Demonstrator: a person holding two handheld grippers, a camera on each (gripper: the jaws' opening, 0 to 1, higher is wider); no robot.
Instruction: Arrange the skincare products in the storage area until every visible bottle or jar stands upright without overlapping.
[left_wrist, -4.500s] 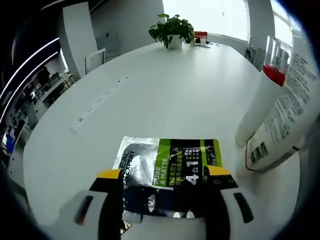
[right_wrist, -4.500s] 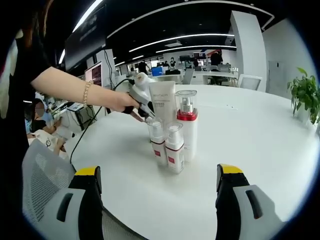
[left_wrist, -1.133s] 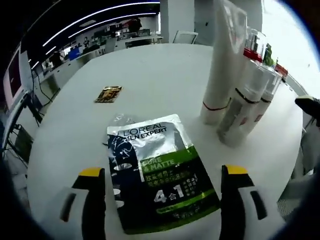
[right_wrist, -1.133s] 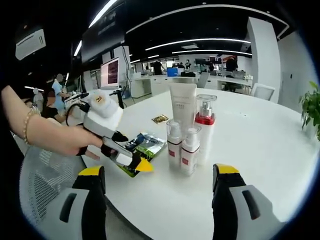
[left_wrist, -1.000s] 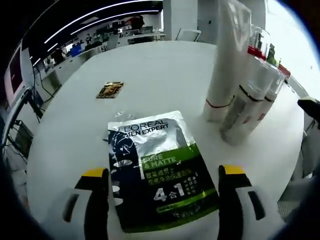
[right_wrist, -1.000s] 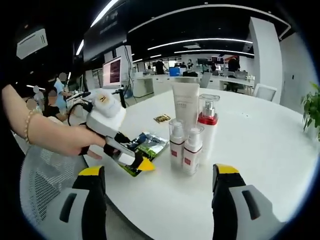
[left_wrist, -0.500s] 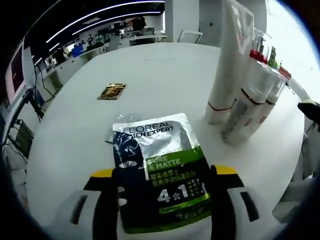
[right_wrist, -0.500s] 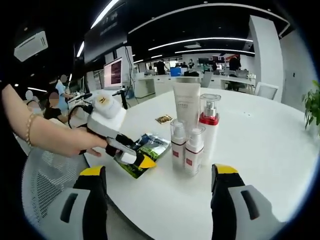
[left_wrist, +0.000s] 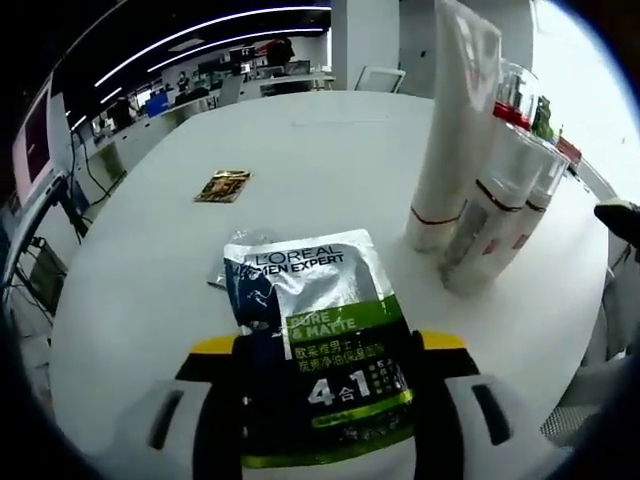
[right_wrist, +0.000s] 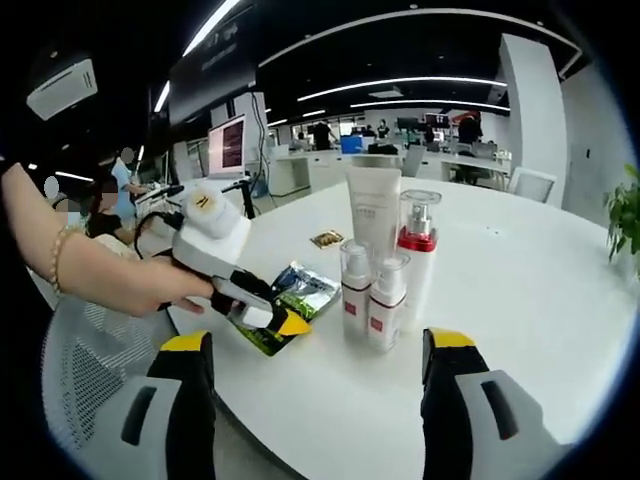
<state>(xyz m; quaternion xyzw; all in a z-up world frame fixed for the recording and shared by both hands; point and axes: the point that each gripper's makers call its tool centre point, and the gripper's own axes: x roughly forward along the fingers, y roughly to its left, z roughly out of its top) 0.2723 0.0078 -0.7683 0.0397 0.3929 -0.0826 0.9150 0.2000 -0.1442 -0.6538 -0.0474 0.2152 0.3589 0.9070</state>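
Closing on the near edge of the sachet (left_wrist: 318, 340), the left gripper (left_wrist: 328, 350) is bracketing the flat pack with its yellow-tipped jaws; the jaws are touching the pack's two sides and look clamped on it. The reason is probably that the sachet is lying flat on the table (left_wrist: 300, 150) and overlapping a second foil pack (left_wrist: 228, 268) beneath it, so it is being taken by its edge. In the right gripper view, the left gripper (right_wrist: 275, 320) is showing at the sachet (right_wrist: 290, 295), with the person's hand (right_wrist: 165, 285) around its handle.

The right gripper (right_wrist: 310, 385) is hovering with its jaws wide apart and nothing between them, waiting on the near side of the table.

The white tube (right_wrist: 372, 215), the red-collared pump bottle (right_wrist: 417, 245) and two small spray bottles (right_wrist: 370, 295) are standing upright in a tight cluster just right of the sachet, apparently already arranged. A small brown packet (left_wrist: 222, 185) is lying further away.
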